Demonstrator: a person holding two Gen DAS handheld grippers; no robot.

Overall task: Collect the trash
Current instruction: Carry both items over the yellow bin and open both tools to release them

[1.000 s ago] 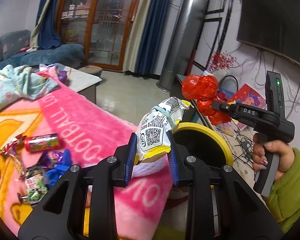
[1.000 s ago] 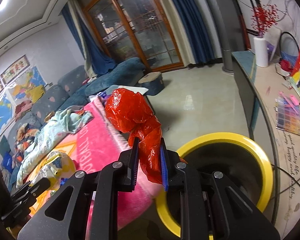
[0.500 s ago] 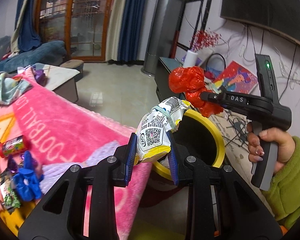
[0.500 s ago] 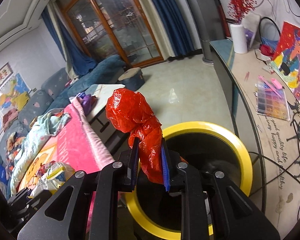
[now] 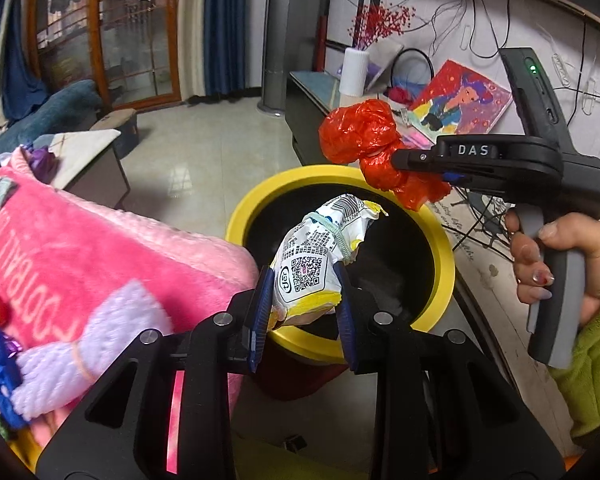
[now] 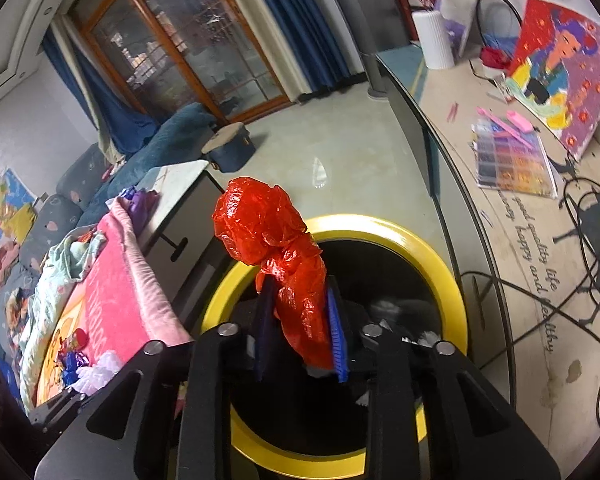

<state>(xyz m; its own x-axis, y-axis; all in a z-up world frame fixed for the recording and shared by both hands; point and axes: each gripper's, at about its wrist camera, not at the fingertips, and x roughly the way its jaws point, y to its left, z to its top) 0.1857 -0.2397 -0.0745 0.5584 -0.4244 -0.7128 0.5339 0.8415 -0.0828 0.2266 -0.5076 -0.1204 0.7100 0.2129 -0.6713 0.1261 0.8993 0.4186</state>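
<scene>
My left gripper (image 5: 303, 276) is shut on a white and yellow snack bag (image 5: 316, 256) and holds it over the near rim of a yellow-rimmed black bin (image 5: 444, 248). My right gripper (image 6: 300, 300) is shut on a crumpled red plastic bag (image 6: 276, 236) above the same bin (image 6: 452, 288). In the left wrist view the right gripper (image 5: 428, 168) holds the red bag (image 5: 360, 136) over the bin's far rim. Some white trash lies at the bin's bottom (image 6: 384, 308).
A pink blanket (image 5: 80, 248) with several wrappers (image 5: 0, 364) covers the surface left of the bin. A long glass-topped cabinet (image 6: 532, 240) with cables, a painting (image 6: 560, 76) and a white vase (image 6: 432, 40) runs along the right. Tiled floor (image 5: 204, 160) lies beyond.
Both grippers have moved right toward the bin and now hold their bags over its opening. The blanket and wrappers have slid to the left of both views.
</scene>
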